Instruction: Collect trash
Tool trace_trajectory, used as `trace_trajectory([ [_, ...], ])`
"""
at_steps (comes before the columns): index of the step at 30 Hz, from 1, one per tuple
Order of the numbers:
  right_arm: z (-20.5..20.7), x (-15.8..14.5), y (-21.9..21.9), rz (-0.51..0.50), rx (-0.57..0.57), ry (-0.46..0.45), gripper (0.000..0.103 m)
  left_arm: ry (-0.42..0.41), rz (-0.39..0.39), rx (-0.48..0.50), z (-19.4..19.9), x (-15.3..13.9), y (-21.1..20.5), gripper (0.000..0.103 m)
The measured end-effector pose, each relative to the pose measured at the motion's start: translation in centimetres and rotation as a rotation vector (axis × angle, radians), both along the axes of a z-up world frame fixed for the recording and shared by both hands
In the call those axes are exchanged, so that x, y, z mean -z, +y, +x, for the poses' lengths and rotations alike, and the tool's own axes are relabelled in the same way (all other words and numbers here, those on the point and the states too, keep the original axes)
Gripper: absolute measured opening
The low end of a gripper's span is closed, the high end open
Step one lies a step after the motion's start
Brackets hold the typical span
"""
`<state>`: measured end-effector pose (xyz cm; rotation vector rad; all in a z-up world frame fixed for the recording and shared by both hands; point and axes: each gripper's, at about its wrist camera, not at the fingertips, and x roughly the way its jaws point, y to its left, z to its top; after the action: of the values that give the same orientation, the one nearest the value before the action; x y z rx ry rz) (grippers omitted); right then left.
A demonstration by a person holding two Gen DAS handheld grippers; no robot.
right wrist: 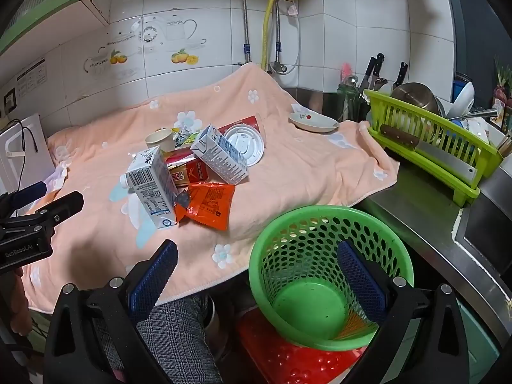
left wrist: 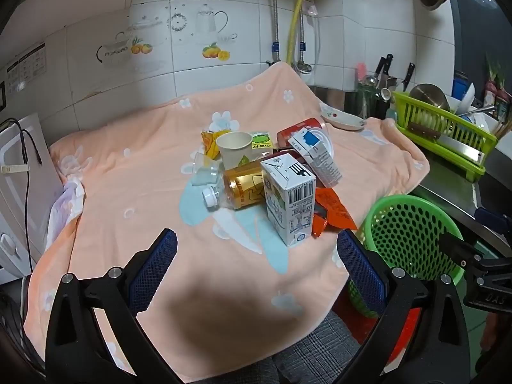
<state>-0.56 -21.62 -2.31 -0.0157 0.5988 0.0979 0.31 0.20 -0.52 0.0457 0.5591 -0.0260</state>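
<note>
A heap of trash lies on the peach towel (left wrist: 128, 192): a white milk carton (left wrist: 288, 201) upright in front, a second carton (left wrist: 315, 153), a gold bottle (left wrist: 240, 188) on its side, a paper cup (left wrist: 235, 148), a clear plastic cup (left wrist: 206, 171), an orange wrapper (left wrist: 332, 211) and a white lid (right wrist: 244, 145). The green perforated basket (right wrist: 320, 275) stands empty off the towel's right front edge. My left gripper (left wrist: 256, 256) is open and empty, hovering in front of the heap. My right gripper (right wrist: 256, 265) is open and empty, above the basket's left rim.
A green dish rack (right wrist: 428, 147) with a cleaver, bowls and pots stands at the right on the steel counter (right wrist: 416, 211). A small dish (right wrist: 313, 121) sits at the towel's far right. Knives stand behind it. A white appliance (left wrist: 19, 172) with a cable is at the left. A red stool (right wrist: 288, 358) is under the basket.
</note>
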Motion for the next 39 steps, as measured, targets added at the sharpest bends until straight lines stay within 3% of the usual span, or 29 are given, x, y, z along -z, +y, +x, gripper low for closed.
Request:
trace_trajectory([
  [39,0.9,0.8,0.1,0.008,-0.004,0.026,0.097,0.032,-0.033,0.001,1.3,0.3,-0.4,0.098],
])
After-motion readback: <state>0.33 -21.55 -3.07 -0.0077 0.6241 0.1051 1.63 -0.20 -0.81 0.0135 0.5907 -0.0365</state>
